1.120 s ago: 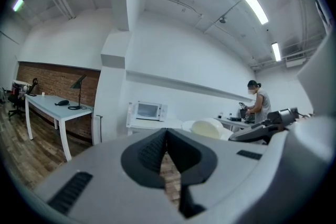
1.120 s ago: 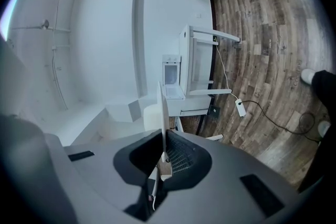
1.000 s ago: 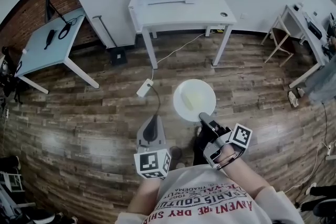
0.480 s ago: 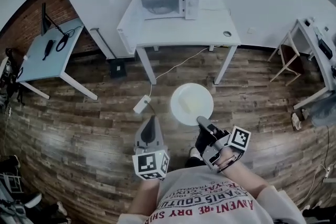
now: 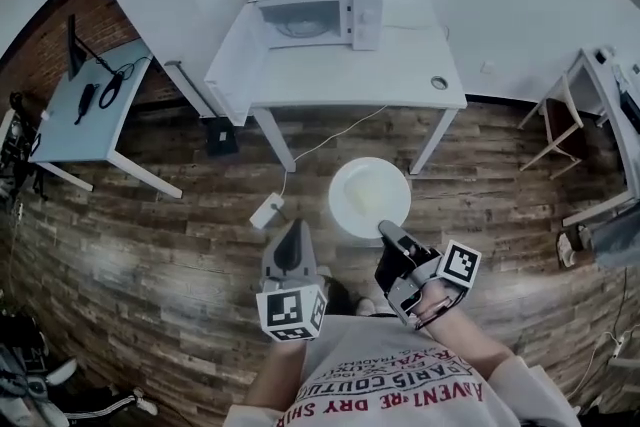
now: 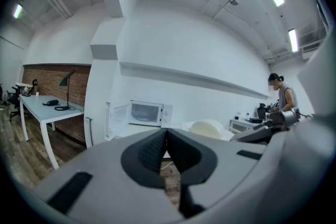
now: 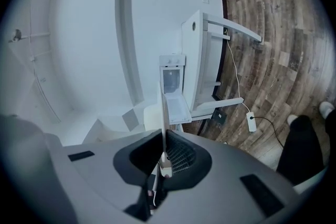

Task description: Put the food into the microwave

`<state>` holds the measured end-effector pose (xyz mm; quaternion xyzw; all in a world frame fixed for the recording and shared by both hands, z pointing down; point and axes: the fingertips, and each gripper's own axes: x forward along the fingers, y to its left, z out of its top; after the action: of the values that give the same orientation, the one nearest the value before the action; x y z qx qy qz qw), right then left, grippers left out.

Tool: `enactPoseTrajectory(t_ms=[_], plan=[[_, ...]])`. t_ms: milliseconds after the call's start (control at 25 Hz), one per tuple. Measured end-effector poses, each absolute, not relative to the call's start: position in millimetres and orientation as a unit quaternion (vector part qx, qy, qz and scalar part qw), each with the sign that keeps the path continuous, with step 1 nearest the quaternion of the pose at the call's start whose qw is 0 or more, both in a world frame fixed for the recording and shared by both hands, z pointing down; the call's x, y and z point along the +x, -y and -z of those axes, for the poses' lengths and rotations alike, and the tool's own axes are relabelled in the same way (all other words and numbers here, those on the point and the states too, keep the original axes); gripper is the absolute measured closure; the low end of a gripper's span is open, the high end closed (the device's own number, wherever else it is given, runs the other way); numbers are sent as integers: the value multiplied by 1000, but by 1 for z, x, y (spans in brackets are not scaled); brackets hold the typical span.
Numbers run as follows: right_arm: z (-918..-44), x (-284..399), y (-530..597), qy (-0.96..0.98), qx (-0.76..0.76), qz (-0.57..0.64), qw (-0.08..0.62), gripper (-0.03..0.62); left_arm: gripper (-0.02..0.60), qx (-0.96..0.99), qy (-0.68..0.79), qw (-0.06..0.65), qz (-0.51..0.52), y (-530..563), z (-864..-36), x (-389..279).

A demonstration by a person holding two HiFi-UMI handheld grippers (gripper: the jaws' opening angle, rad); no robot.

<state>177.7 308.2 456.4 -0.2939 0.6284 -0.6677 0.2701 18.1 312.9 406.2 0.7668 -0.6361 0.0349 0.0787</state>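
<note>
A white microwave [image 5: 318, 20] stands on a white table [image 5: 400, 65] ahead, its door [image 5: 228, 55] swung open to the left. My right gripper [image 5: 385, 233] is shut on the near rim of a round white plate [image 5: 369, 198] carrying pale food [image 5: 374, 185], held level above the wooden floor. In the right gripper view the plate [image 7: 164, 113] shows edge-on between the pads, with the microwave [image 7: 172, 80] beyond. My left gripper [image 5: 290, 250] is shut and holds nothing; in its own view the jaws meet in front of the microwave [image 6: 146, 113] and the plate [image 6: 207, 128].
A power strip [image 5: 267, 211] and its cable lie on the floor before the table. A black box [image 5: 221, 137] sits by the table leg. A grey desk [image 5: 95, 95] stands at left, a wooden stool [image 5: 555, 130] at right. A person [image 6: 281, 94] stands far right.
The microwave table has come closer and larger in the head view. Both grippers and the plate keep their places relative to the body; the power strip has slid nearer.
</note>
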Motion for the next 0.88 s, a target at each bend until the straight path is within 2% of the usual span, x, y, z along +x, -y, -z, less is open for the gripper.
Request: enactPoseTrajectory(t_ms=[320, 720, 880], plan=[[-460, 153, -215, -623, -313, 659, 280, 571, 575, 794, 603, 70, -35, -204, -409, 5], [-438, 78, -70, -613, -334, 635, 331, 571, 575, 832, 552, 47, -33, -48, -384, -63], [-438, 52, -24, -610, -341, 634, 332, 571, 575, 838, 543, 49, -34, -5, -386, -85]])
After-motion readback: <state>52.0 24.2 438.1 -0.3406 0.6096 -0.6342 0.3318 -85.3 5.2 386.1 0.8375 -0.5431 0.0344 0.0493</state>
